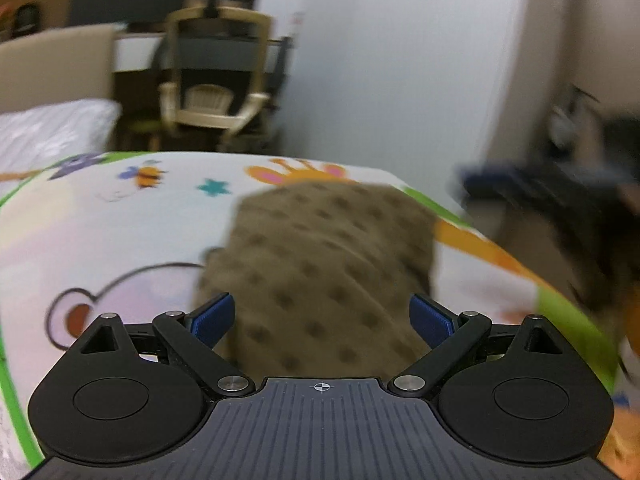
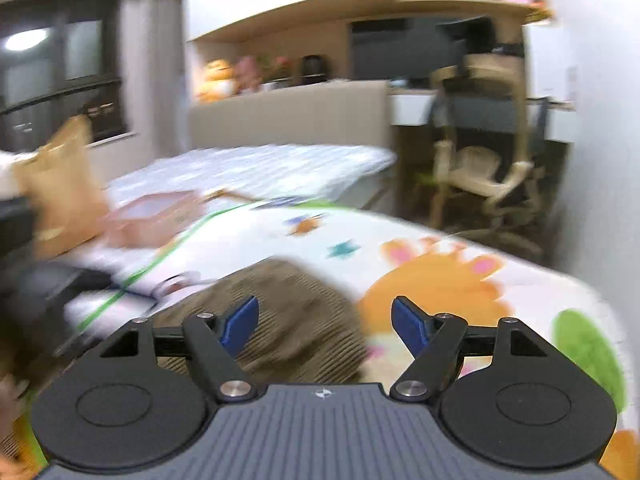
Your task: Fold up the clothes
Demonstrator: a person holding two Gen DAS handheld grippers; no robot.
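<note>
A brown garment with darker dots lies folded on a white cartoon-print sheet. My left gripper is open and empty, its blue pads above the garment's near part. In the right wrist view the same brown garment lies on the sheet. My right gripper is open and empty, above the garment's right edge. In the left wrist view a dark blurred shape at the right edge looks like the other gripper. Both views are blurred by motion.
A beige chair stands beyond the far edge of the sheet, also in the right wrist view. A white wall is behind. A mattress, a pink box and a brown paper bag lie to the left.
</note>
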